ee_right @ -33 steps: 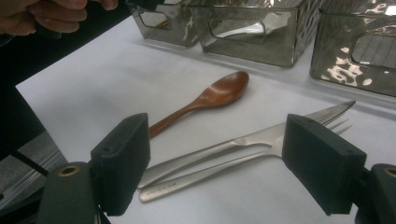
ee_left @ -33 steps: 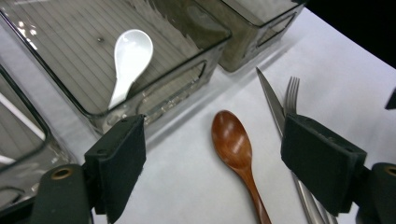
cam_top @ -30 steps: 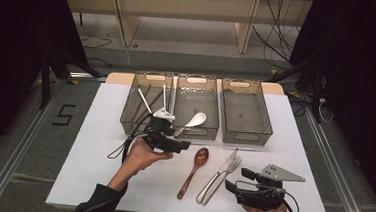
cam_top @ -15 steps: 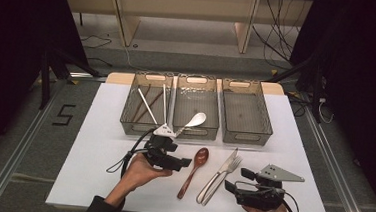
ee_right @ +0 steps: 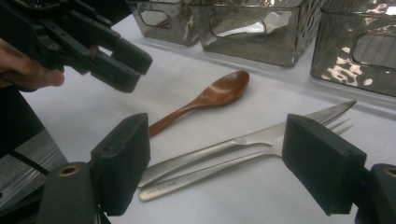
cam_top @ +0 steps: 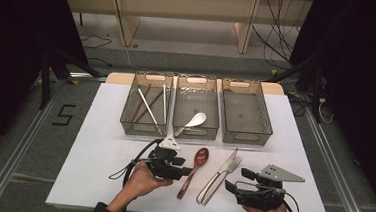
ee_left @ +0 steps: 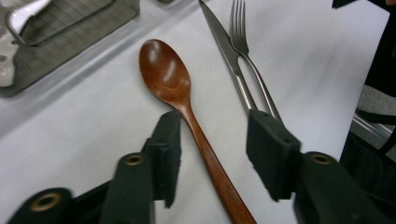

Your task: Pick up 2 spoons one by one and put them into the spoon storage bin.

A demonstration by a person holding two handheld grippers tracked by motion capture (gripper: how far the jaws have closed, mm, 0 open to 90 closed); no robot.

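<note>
Brown wood marks out the spoon (cam_top: 194, 170) lying on the white table (cam_top: 97, 150), its bowl toward the bins and its handle running back toward the person. The left hand-held gripper (cam_top: 187, 171) sits low beside that handle, its jaws spread apart; in the left gripper view the wooden handle (ee_left: 210, 158) runs up between the two black pads (ee_left: 170, 154), nearer the left one, with no pad pressing on it. Just beside the spoon lie a metal knife (cam_top: 220, 174) and fork (cam_top: 223, 177), side by side and touching along their handles. The right hand-held gripper (cam_top: 230, 186) rests near the table's front edge, released as well, its jaws wide on either side of the knife and fork handles in the right gripper view, gripping nothing. Three clear grey bins stand in a row at the far side: the left bin (cam_top: 127, 111) holds chopsticks (cam_top: 148, 107), the middle bin (cam_top: 181, 110) holds a white spoon (cam_top: 192, 121), and the right bin (cam_top: 245, 117) has nothing visible inside.
</note>
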